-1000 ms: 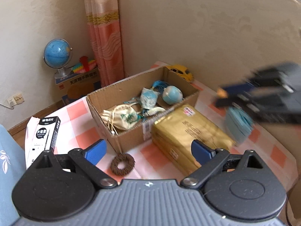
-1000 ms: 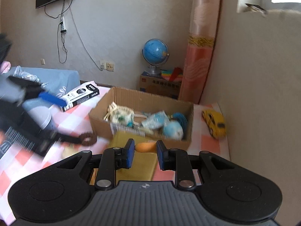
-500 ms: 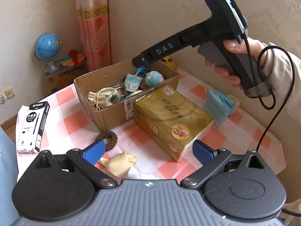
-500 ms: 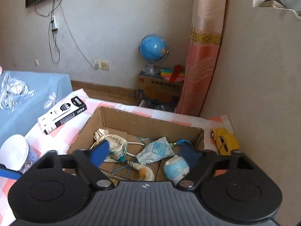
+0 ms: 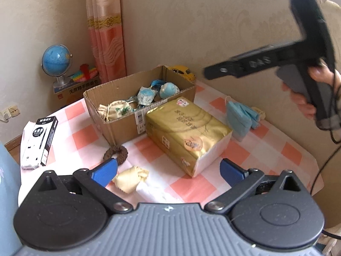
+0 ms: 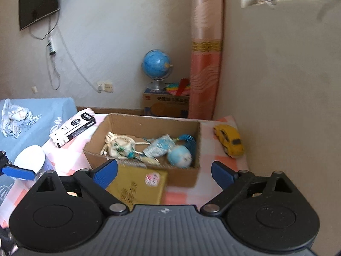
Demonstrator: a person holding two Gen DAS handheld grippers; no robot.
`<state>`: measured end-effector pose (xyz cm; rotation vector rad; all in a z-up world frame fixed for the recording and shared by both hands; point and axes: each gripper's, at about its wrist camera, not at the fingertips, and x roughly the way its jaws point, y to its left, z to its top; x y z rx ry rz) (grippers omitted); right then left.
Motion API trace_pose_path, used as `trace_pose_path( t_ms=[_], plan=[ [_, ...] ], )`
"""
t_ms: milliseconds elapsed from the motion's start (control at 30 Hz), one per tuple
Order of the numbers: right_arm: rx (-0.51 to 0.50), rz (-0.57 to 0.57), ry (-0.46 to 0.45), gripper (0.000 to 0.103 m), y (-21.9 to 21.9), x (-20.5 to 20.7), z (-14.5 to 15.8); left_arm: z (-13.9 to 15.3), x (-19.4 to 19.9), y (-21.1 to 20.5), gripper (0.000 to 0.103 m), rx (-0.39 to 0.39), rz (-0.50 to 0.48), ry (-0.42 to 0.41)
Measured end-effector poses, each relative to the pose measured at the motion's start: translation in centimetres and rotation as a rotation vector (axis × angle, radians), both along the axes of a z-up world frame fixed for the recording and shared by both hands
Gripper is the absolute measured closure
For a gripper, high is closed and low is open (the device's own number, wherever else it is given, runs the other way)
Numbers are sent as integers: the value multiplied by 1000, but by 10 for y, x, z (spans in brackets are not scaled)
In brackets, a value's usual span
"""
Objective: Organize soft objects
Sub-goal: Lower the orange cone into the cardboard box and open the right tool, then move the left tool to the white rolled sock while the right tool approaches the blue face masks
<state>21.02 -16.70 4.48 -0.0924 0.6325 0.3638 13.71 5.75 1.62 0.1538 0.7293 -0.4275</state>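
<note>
1. Left wrist view only: a brown hair tie [image 5: 115, 154], a yellow cloth [image 5: 130, 178] and a stack of blue face masks [image 5: 242, 116] lie on the checked table [image 5: 192, 188], outside the cardboard box [image 5: 119, 125].
2. Right wrist view only: a white-lidded jar [image 6: 32, 160] near the table's left edge, and a wall-mounted screen [image 6: 38, 3].
3. Both views: the box holds a cream pouch [image 6: 119, 147], a blue pouch [image 6: 159, 147] and a blue round toy [image 6: 180, 156]; a gold tissue pack [image 5: 187, 132] touches its near wall.
4. Left gripper [image 5: 168, 170]: released, jaws wide, above the table's near edge.
5. Right gripper [image 6: 164, 172]: released, empty, raised over the tissue pack; a hand [image 5: 307, 98] grips its handle.
6. The right wrist view is blurred; the box label is unreadable.
</note>
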Motion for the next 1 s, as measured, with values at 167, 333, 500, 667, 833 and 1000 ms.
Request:
trace_pose_path(
  t_ms=[167,333,500,667,833,1000],
  plan=[
    [-23,-97,3,50,-21,-31,-22,-7,-19,0,1,40,27,-32],
    [34,-159,51,53,-40,-52,-48,-18,-33,2,1,68,85,-50],
    [69,-187,102,52,-49,-58,-69,-29,-45,2,1,75,137,-72],
    [81,-203,126,52,-49,-50,-78,-39,-47,-2,1,26,175,-38],
    [72,-213,133,50,-46,-38,-88,-50,-41,-3,1,-30,185,15],
    [35,-226,126,50,-39,-29,-97,-59,-35,-4,1,-36,190,40]
  ],
)
